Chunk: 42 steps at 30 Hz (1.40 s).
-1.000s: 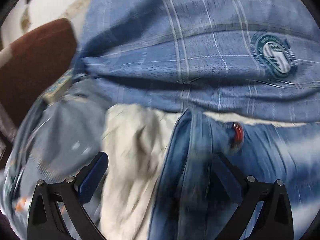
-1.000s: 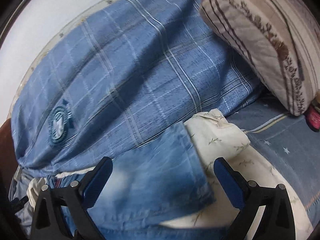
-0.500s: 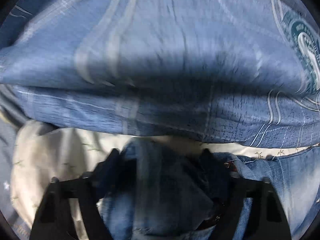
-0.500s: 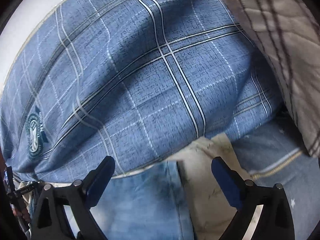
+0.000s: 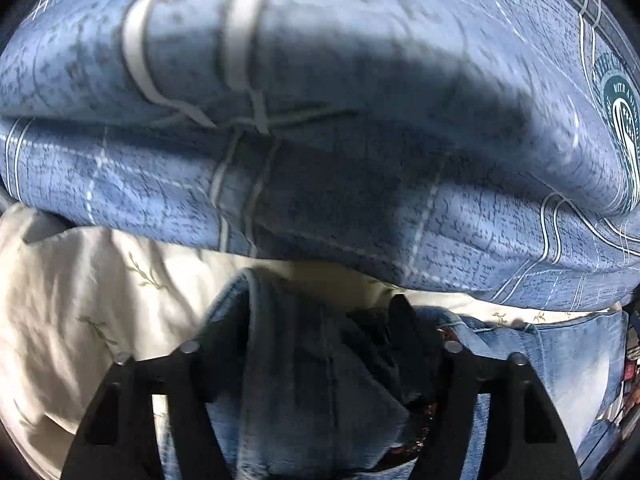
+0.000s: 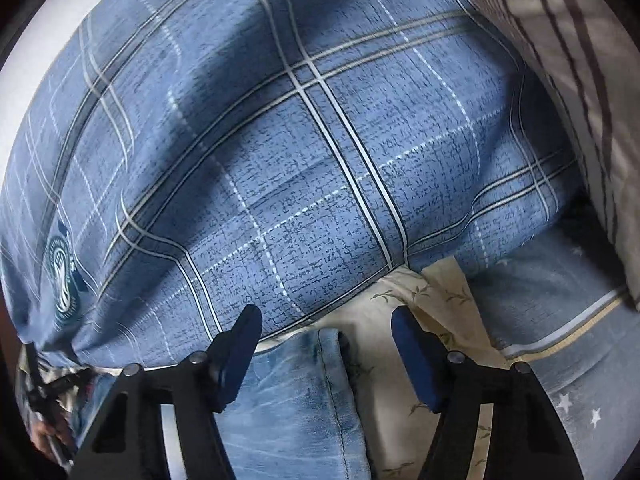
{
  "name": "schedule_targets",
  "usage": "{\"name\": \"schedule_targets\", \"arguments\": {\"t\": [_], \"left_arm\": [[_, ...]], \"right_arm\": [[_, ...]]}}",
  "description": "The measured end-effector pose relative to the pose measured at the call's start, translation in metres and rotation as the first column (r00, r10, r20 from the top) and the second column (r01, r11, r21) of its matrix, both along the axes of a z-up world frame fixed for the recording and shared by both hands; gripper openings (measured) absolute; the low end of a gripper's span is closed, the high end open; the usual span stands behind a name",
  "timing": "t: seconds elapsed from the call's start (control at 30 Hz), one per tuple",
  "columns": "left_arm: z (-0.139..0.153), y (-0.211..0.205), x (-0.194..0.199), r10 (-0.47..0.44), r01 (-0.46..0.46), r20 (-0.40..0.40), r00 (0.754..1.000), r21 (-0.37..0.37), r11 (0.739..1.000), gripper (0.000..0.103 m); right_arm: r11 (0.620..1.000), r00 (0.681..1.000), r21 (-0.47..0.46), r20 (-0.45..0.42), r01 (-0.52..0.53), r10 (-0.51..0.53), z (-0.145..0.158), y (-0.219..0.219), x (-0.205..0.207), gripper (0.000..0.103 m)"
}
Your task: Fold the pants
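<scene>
1. The jeans (image 5: 316, 384) are lying on a cream leaf-print sheet (image 5: 80, 300), right against the bottom edge of a big blue plaid pillow (image 5: 320, 140).
2. The left gripper (image 5: 320, 340) is sitting partly narrowed with a bunched fold of denim filling the gap between its jaws (pads mostly hidden by cloth, so I cannot tell whether they are actually pinching).
3. The right gripper (image 6: 326, 340) has just been closing; its blue pads (image 6: 414, 356) are standing apart around the seamed edge of the jeans (image 6: 312, 400), not touching it.
4. A striped quilted cushion (image 6: 580, 80) is sitting at upper right, with blue star-print bedding (image 6: 560, 340) below it.
</scene>
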State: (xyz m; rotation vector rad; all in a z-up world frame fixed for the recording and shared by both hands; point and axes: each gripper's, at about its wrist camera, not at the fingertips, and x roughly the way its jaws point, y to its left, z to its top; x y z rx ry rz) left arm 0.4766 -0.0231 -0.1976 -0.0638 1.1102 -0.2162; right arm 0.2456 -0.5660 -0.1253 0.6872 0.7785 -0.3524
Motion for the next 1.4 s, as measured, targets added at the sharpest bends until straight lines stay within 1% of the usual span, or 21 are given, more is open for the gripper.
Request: {"name": "schedule_targets", "arguments": {"t": [0.1,0.17,0.2,0.23,0.27,0.3,0.33,0.37,0.43,0.47,0.57,0.67,0.8,0.87,0.93,1.03,1.07,1.1,1.27,1.33,1.4], "left_arm": [[-0.002,-0.016,-0.009,-0.05,0.047,0.035,0.998,0.069,0.997,0.072],[-0.003,-0.022,-0.013,-0.059,0.053,0.054,0.997,0.099,0.994,0.063],[-0.003,-0.024,-0.015,-0.055,0.049,0.057,0.997,0.096,0.994,0.053],[-0.003,-0.024,-0.014,-0.043,0.037,0.061,0.997,0.094,0.995,0.039],[-0.002,-0.021,-0.015,-0.031,0.025,0.063,0.998,0.093,0.995,0.034],[-0.002,-0.02,-0.013,-0.028,0.024,0.061,0.998,0.073,0.997,0.03],[0.0,-0.018,-0.015,-0.022,0.018,0.064,0.998,0.056,0.998,0.018],[0.004,-0.014,-0.019,-0.008,0.005,0.074,0.997,0.047,0.999,0.011],[0.014,-0.008,-0.025,-0.005,0.004,0.097,0.995,0.009,1.0,0.009],[0.021,-0.006,-0.033,-0.01,0.011,0.118,0.993,-0.006,1.0,0.009],[0.056,0.004,-0.066,-0.041,0.051,0.211,0.977,-0.043,0.998,0.008],[0.082,0.018,-0.097,-0.048,0.069,0.245,0.968,-0.077,0.995,0.008],[0.122,0.057,-0.163,-0.038,0.086,0.304,0.952,-0.147,0.985,0.008],[0.15,0.071,-0.188,-0.023,0.082,0.32,0.947,-0.173,0.982,0.008],[0.158,0.083,-0.204,-0.008,0.072,0.32,0.947,-0.189,0.979,0.008],[0.145,0.094,-0.224,-0.004,0.068,0.331,0.944,-0.184,0.981,0.008],[0.141,0.101,-0.243,-0.006,0.069,0.329,0.944,-0.18,0.981,0.008],[0.135,0.104,-0.242,-0.006,0.067,0.325,0.946,-0.175,0.982,0.008],[0.097,0.135,-0.311,0.03,0.024,0.279,0.96,-0.189,0.982,0.008],[0.073,0.143,-0.328,0.048,0.0,0.24,0.97,-0.194,0.981,0.008],[0.05,0.144,-0.334,0.051,-0.022,0.182,0.982,-0.163,0.986,0.008]], "right_arm": [[0.998,0.998,-0.054,-0.055,-0.019,0.016,-0.006,0.002,0.012,0.073],[0.997,0.994,-0.068,-0.107,-0.043,0.036,-0.015,0.005,0.026,0.074],[0.996,0.992,-0.064,-0.115,-0.054,0.046,-0.021,0.007,0.032,0.074],[0.996,0.991,-0.066,-0.123,-0.065,0.056,-0.026,0.011,0.037,0.074],[0.994,0.987,-0.078,-0.147,-0.078,0.066,-0.031,0.013,0.042,0.072],[0.991,0.981,-0.099,-0.181,-0.093,0.073,-0.034,0.017,0.048,0.065],[0.986,0.974,-0.121,-0.205,-0.119,0.092,-0.037,0.022,0.051,0.035],[0.981,0.97,-0.142,-0.22,-0.135,0.102,-0.036,0.027,0.051,0.028],[0.973,0.977,-0.19,-0.191,-0.134,0.097,-0.019,0.036,0.043,0.025],[0.973,0.981,-0.19,-0.167,-0.131,0.1,-0.01,0.038,0.037,0.024],[0.972,0.991,-0.205,-0.096,-0.116,0.098,0.025,0.046,0.012,0.024],[0.964,0.994,-0.242,-0.036,-0.113,0.108,0.059,0.069,-0.017,0.024],[0.961,0.994,-0.258,0.019,-0.096,0.105,0.098,0.081,-0.072,0.024],[0.961,0.995,-0.263,0.032,-0.084,0.096,0.104,0.092,-0.087,0.024],[0.966,0.995,-0.247,0.038,-0.078,0.09,0.103,0.094,-0.112,0.024],[0.971,0.995,-0.227,0.05,-0.076,0.09,0.1,0.106,-0.155,0.024],[0.972,0.995,-0.222,0.052,-0.077,0.09,0.1,0.11,-0.169,0.024],[0.974,0.995,-0.215,0.052,-0.077,0.09,0.097,0.113,-0.179,0.024],[0.982,0.994,-0.163,0.031,-0.094,0.101,0.069,0.131,-0.232,0.024],[0.984,0.995,-0.144,0.001,-0.101,0.102,0.051,0.136,-0.244,0.024],[0.987,0.993,-0.11,-0.039,-0.116,0.112,0.033,0.136,-0.251,0.027]]}}
